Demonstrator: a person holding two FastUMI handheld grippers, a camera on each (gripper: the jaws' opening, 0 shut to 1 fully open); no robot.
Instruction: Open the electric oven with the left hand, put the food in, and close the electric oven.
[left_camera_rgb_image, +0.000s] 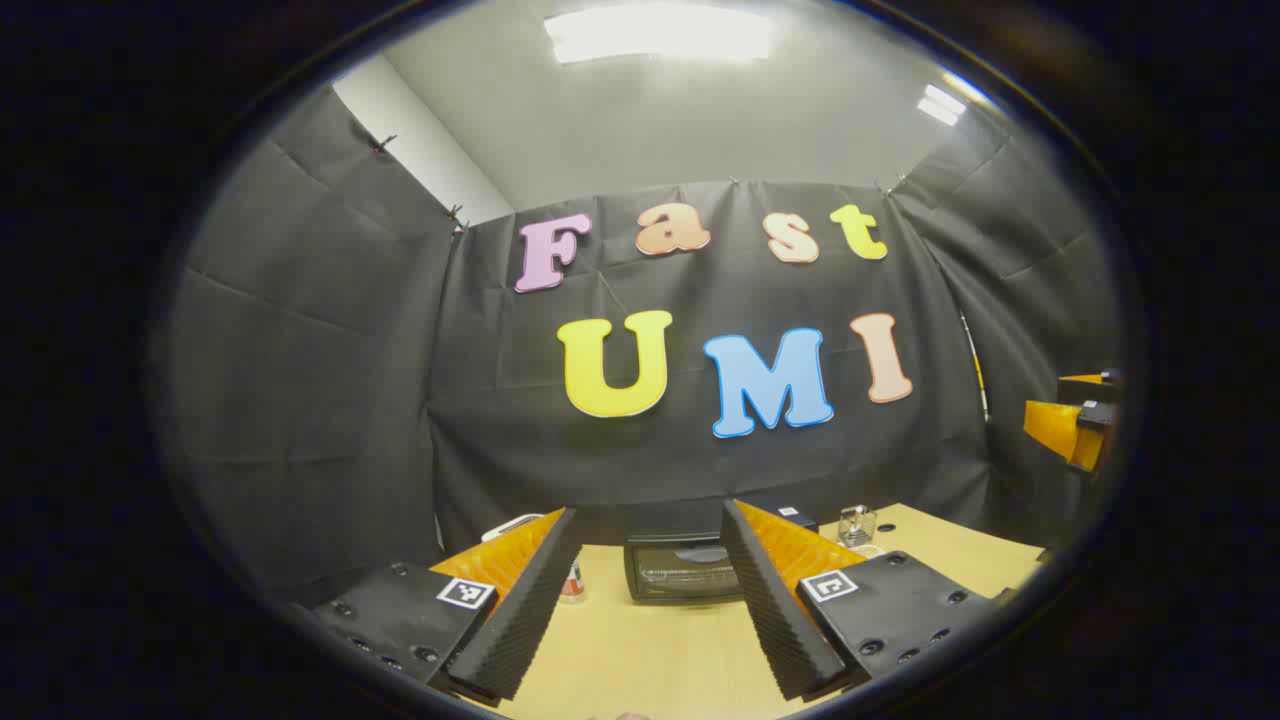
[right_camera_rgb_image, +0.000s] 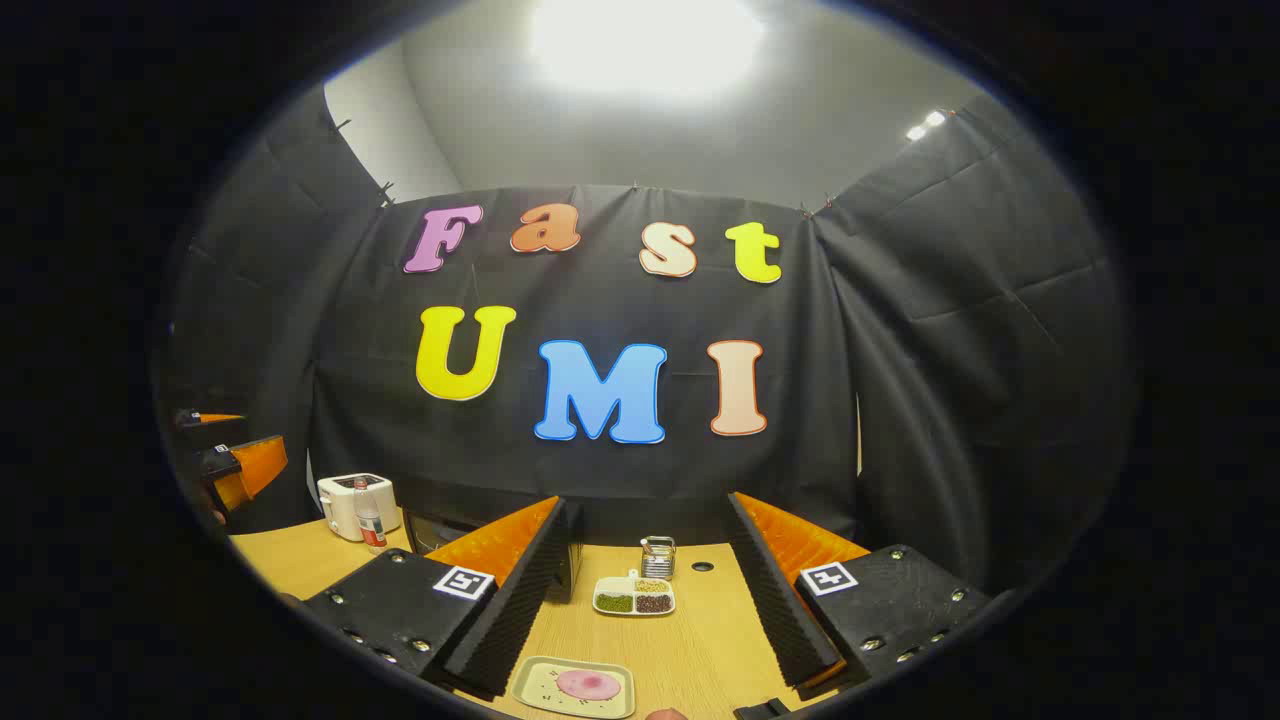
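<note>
Left gripper (left_camera_rgb_image: 650, 590): jaws wide, empty
Oven (left_camera_rgb_image: 683, 568): straight ahead between the fingers, door closed
Right gripper (right_camera_rgb_image: 645, 600): wide, empty; food plate (right_camera_rgb_image: 575, 687) just below
Approach: advance level, likely catching the door's top edge

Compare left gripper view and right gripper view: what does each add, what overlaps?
Left gripper view adds the oven seen head-on, glass door shut. Right gripper view adds a plate with pink food and a sectioned dish. Shared: table, wire holder, bottle. Left gripper and right gripper are both open.
</note>
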